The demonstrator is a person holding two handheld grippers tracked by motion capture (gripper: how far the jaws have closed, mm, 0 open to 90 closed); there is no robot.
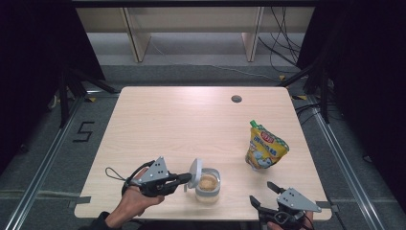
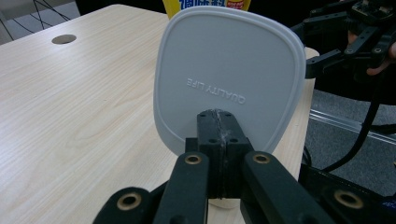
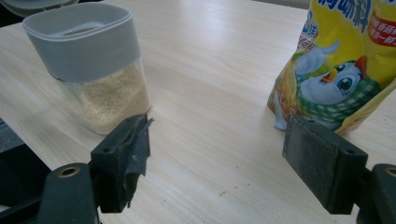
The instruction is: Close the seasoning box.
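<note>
A clear container [image 1: 208,186] with a grey collar and pale granules inside stands near the table's front edge; it also shows in the right gripper view [image 3: 93,70]. Its grey lid [image 1: 194,172] stands upright on the container's left side, with "QUALITY LIFE" embossed on the lid [image 2: 229,70]. My left gripper [image 1: 186,178] is shut, jaws pressed together, and its tips [image 2: 218,119] lie against the lid's lower face; nothing shows between the pads. A yellow snack pouch [image 1: 265,146] stands to the right. My right gripper [image 1: 264,194] is open at the front right, the jaws [image 3: 217,154] wide apart and holding nothing.
The wooden table [image 1: 167,120] has a round cable hole [image 1: 236,98] at the back right. Its front edge runs just below both grippers. Black stands and cables lie on the floor around the table. The pouch [image 3: 341,70] rises close ahead of the right jaw.
</note>
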